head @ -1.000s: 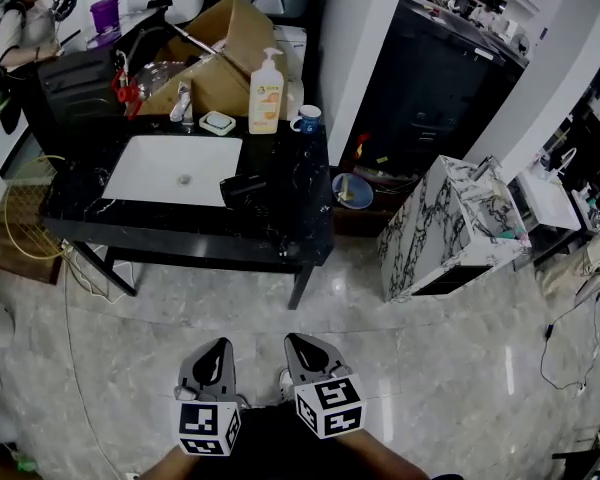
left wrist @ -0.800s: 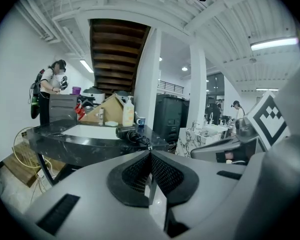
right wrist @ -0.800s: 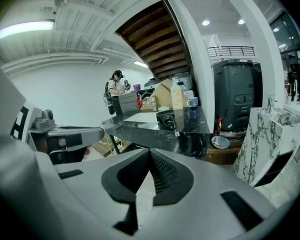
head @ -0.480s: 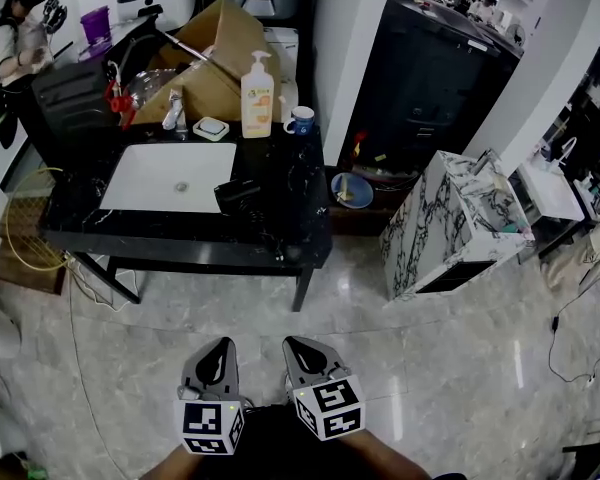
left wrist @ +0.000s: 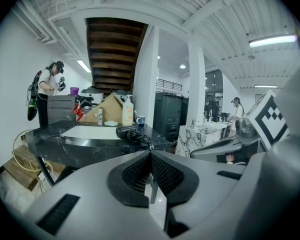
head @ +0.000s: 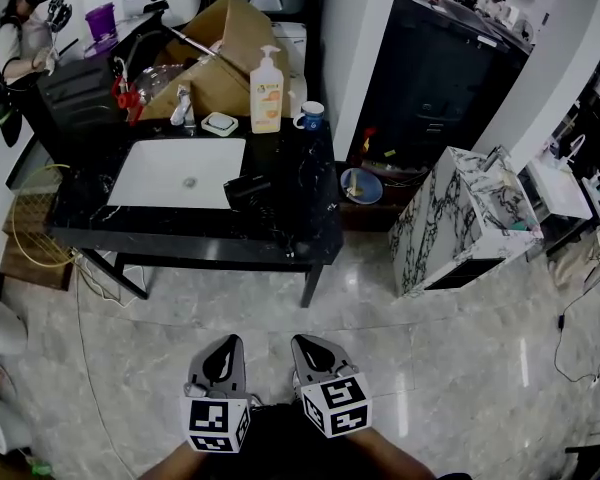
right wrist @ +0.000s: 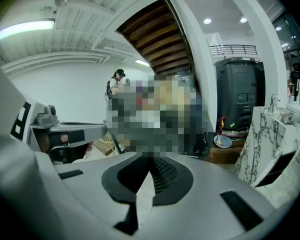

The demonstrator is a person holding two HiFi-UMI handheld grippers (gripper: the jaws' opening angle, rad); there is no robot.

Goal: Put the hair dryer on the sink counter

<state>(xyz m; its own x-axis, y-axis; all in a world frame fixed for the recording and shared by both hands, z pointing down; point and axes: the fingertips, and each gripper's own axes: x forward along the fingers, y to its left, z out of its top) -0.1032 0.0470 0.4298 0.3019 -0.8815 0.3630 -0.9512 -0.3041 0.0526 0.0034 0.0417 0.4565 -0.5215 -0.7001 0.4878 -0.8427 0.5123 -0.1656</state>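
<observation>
The black hair dryer (head: 246, 190) lies on the black sink counter (head: 310, 230), just right of the white basin (head: 178, 173), with its cord trailing toward the counter's front edge. It also shows in the left gripper view as a dark hair dryer (left wrist: 126, 132) on the counter. My left gripper (head: 222, 351) and right gripper (head: 309, 351) hang side by side low over the floor, well short of the counter. Both are shut with nothing between the jaws.
A soap bottle (head: 266, 90), a blue mug (head: 311, 117), a soap dish (head: 219, 123) and a cardboard box (head: 212, 63) crowd the counter's back. A marble cabinet (head: 462, 226) stands to the right, a dark cabinet (head: 435, 78) behind. A person (head: 18, 38) stands far left.
The view has shifted slightly; the counter sits a little further right and lower in frame. Both grippers stay shut and low, side by side.
</observation>
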